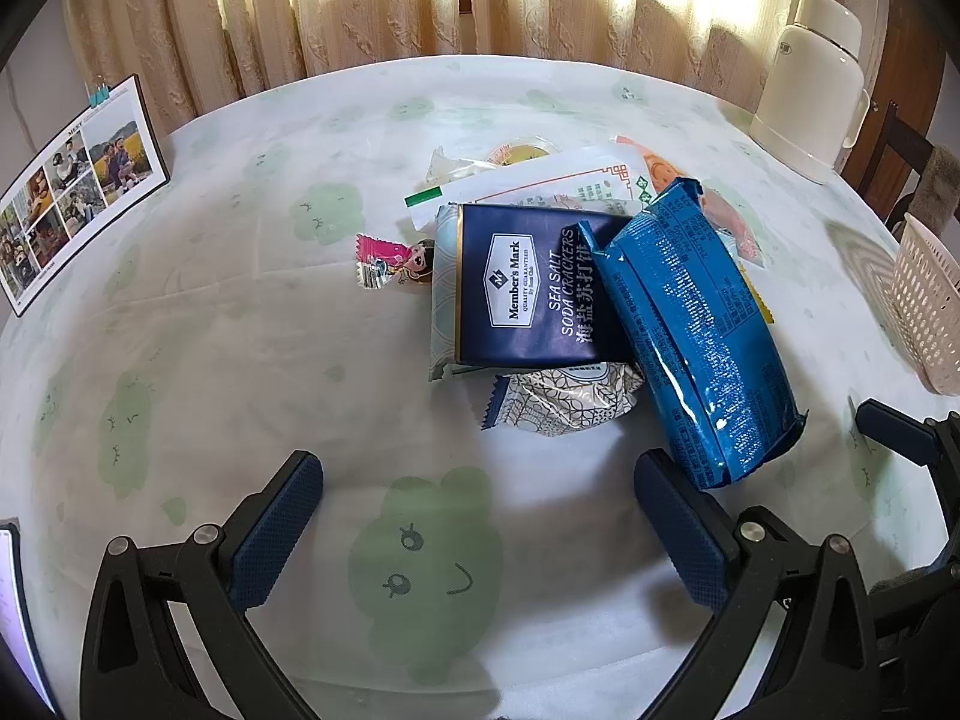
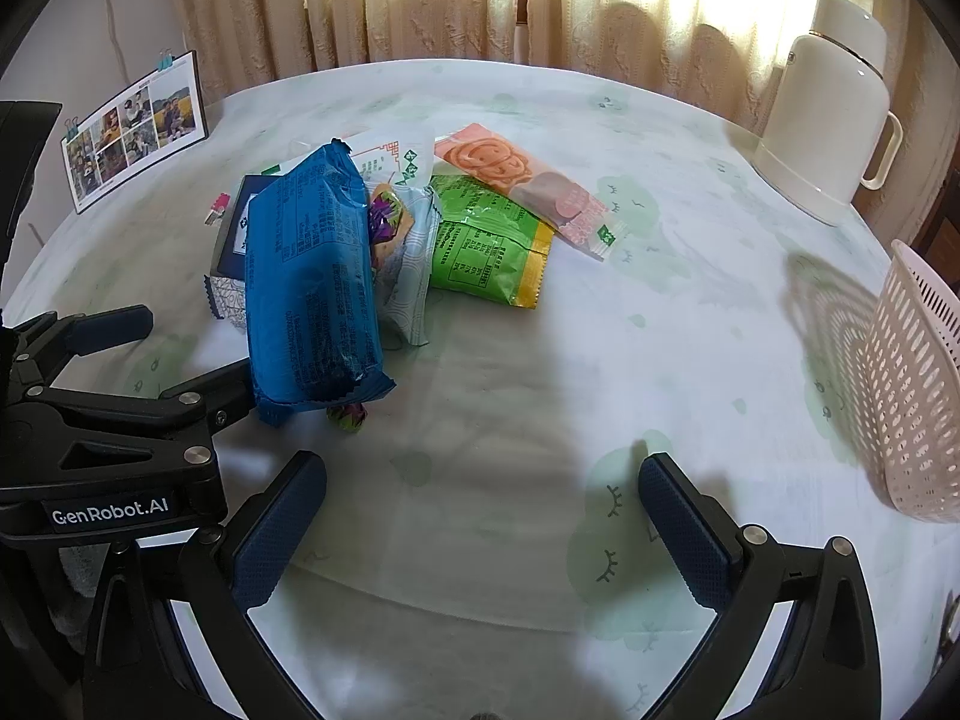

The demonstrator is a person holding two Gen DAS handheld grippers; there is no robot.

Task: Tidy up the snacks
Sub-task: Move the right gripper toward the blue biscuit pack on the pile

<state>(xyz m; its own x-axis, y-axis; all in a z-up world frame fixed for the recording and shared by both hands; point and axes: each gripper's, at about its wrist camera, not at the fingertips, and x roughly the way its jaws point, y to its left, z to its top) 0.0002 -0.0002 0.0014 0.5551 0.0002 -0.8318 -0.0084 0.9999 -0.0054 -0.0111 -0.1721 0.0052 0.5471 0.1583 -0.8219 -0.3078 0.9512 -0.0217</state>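
Hovering both tools over the table, I have the left gripper [image 1: 480, 516] and the right gripper [image 2: 483, 516] spread as wide as they go, with nothing between either pair of pads. That makes sense to me: no snack has been chosen yet, so both wait short of the heap. The snacks lie piled mid-table, the blue packet [image 1: 690, 336] slanting across the navy cracker pack [image 1: 528, 294], which rests on a patterned pouch [image 1: 564, 405]. The pink basket [image 2: 918, 384] stands well apart at the right edge, presumably where everything should go.

From the left wrist I read the cracker label and a small pink candy [image 1: 384, 261] beside it. Only the right wrist shows the green bag [image 2: 486, 240] and the peach-coloured wrapper [image 2: 528, 186] plainly behind the pile, plus more of the basket wall.
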